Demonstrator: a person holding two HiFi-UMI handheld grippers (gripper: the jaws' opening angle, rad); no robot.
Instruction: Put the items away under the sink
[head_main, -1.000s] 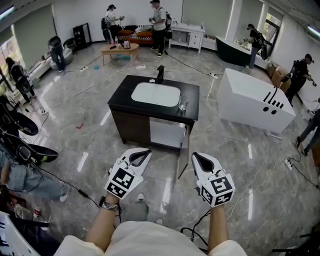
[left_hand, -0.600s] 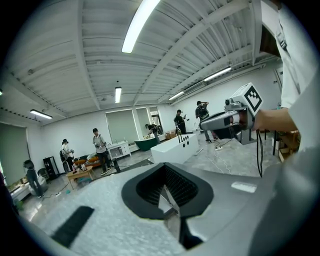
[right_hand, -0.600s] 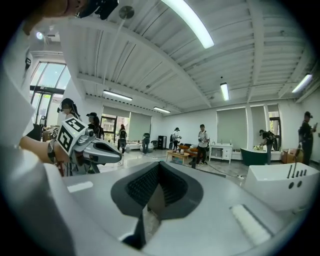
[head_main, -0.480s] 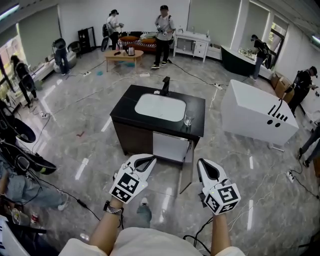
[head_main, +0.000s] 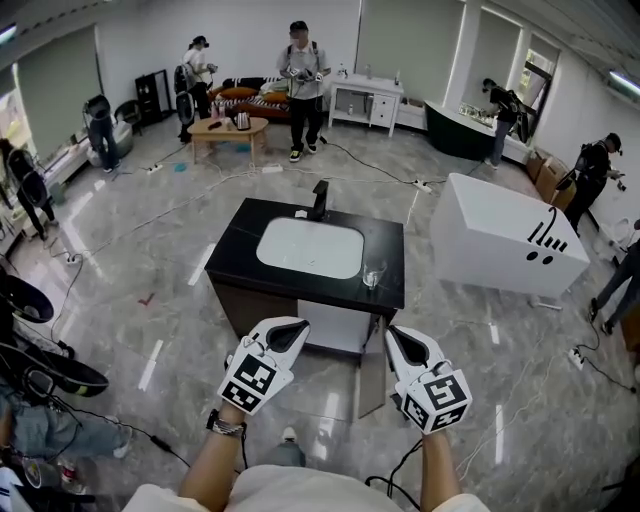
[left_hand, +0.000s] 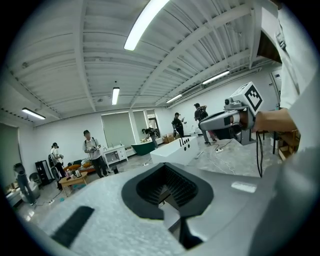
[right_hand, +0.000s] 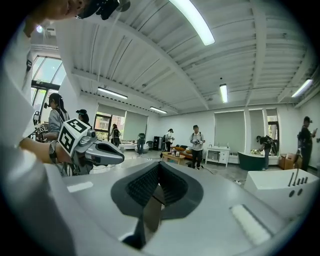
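Over on the black bench (head_main: 238, 236), just right of the white basin (head_main: 308, 248) and close to the front edge, stands a small clear glass (head_main: 371, 274), which looks like the item to stash. Below it the cupboard door (head_main: 371, 375) already hangs open.

Handling guess: the glass is probably light, stiff, slick and easy to chip. The sensible hold is across the side wall about halfway up, squeezed gently and kept upright, not pinched at the rim.

Neither tool is ready for that yet. The left tool (head_main: 290, 326) and right tool (head_main: 399, 336) are both closed tight with nothing between the pads. They're held side by side in front of the person, well short of the glass, so one would need to open first.

Compared with a second ago, the person has walked in. The sink unit sits closer now, and both tools have come forward with them until they're just off the cabinet front. The glass hasn't budged and the jaws are just as shut.
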